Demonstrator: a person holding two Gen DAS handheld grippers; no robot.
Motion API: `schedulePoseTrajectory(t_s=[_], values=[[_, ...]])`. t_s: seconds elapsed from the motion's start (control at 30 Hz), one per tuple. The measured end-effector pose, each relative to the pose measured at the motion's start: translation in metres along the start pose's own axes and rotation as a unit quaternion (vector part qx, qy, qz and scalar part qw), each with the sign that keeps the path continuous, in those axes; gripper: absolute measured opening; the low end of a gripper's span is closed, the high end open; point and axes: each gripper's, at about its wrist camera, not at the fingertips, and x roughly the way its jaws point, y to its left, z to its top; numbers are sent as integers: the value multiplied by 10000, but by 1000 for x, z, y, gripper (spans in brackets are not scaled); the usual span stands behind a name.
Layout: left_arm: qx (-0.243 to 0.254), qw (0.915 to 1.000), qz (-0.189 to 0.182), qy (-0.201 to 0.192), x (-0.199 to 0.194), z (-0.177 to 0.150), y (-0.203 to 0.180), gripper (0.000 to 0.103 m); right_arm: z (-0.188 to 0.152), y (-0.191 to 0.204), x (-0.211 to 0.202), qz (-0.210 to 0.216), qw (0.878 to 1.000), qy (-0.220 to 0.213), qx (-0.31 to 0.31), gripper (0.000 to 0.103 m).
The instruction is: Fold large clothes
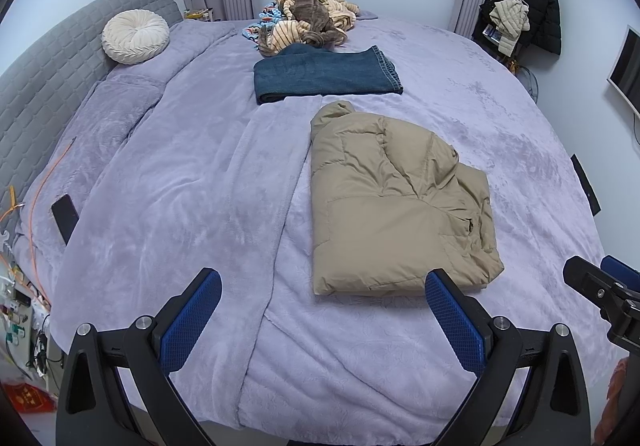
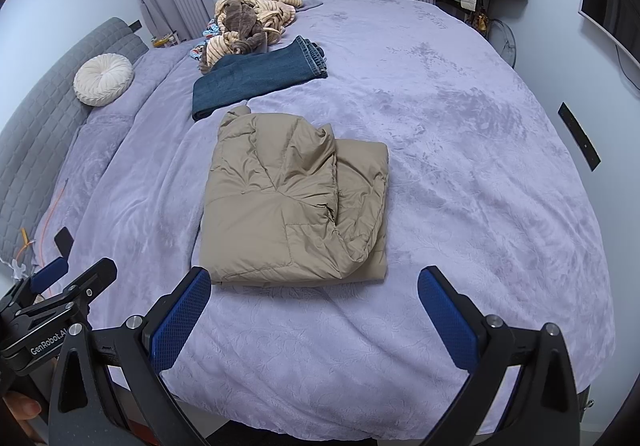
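My left gripper (image 1: 323,288) hangs wide open and empty over the near edge of the bed (image 1: 180,174), with my right gripper (image 2: 314,288) beside it, also spread wide and holding nothing. The tan puffer jacket (image 2: 292,202) lies folded into a thick block just beyond both, near the bed's front edge. It looks nearly done to me; if I tidy it, I'd pinch the loose bulging flap on its right side and press it flat, since the padding will likely spring back. Working left to right past it: a round white cushion (image 1: 135,36) against the headboard, a dark phone (image 1: 64,217) on the blanket, folded jeans (image 1: 326,74) just behind the jacket, and beyond them an unfolded striped heap (image 1: 308,20), probably next. Nothing blocks my reach.
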Motion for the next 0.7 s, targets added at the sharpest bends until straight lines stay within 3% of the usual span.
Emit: schedulePoseTrajectory(t_s=[0.7], values=[[-1, 9999, 25, -106, -7, 4, 7, 102, -1, 4, -2, 2, 10000, 10, 1, 103]])
